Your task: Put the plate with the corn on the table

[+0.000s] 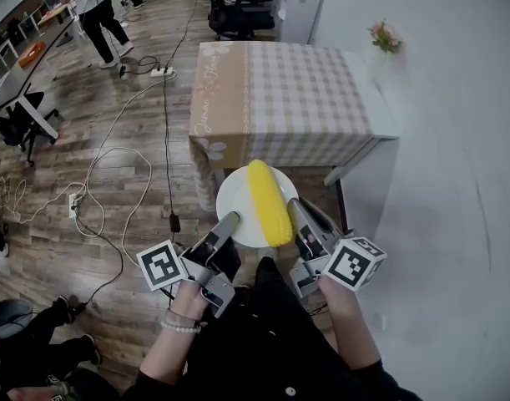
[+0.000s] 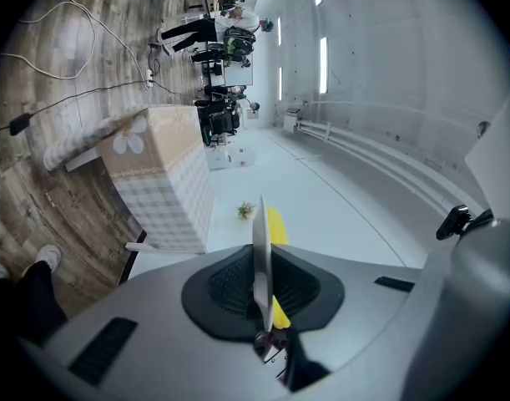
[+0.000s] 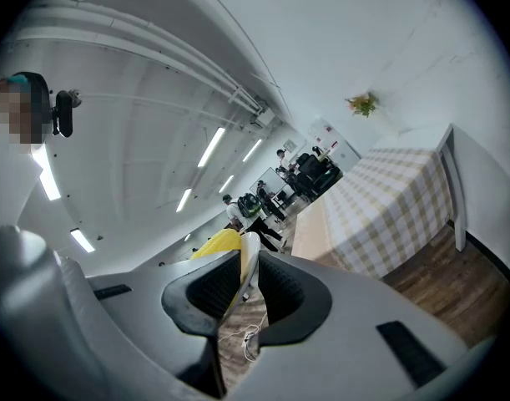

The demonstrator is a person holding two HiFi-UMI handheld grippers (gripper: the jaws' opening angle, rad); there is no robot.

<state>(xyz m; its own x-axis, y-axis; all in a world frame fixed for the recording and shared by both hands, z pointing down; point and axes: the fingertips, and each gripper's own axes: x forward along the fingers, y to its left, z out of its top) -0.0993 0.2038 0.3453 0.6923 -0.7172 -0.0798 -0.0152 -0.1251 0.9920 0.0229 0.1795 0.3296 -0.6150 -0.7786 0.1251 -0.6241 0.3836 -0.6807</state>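
The pick-up is done. The plate (image 1: 238, 205) is off any surface and hangs in the air between the two grippers, short of the table (image 1: 280, 98), which stands straight ahead of both.

The left gripper (image 1: 225, 226) is pinched on the plate's near-left rim, and in its own view the thin white edge (image 2: 260, 253) runs upright between the dark pads. The right gripper (image 1: 295, 215) is clamped on the opposite rim in the same way, with the edge (image 3: 248, 266) caught between its pads. The corn (image 1: 269, 200) lies lengthwise on the plate between the two grippers, nearer the right one.

What seems left is to carry the plate forward over the checked cloth, lower it flat and let go with both grippers. The cob is loose (a tilt from either side could set it rolling), so both grippers should probably come down together.

Nothing I can see stands on the cloth ahead of the jaws. A small bunch of flowers (image 1: 386, 37) sits ahead and to the right of the right gripper, by the white wall, well apart from the likely landing spot.

Cables (image 1: 113, 174) trail over the wooden floor off to the left of the left gripper. Office chairs (image 1: 238, 11) and a standing person (image 1: 96, 7) are far ahead beyond the table. None of these lies in the way; only the table's near edge has to be cleared.
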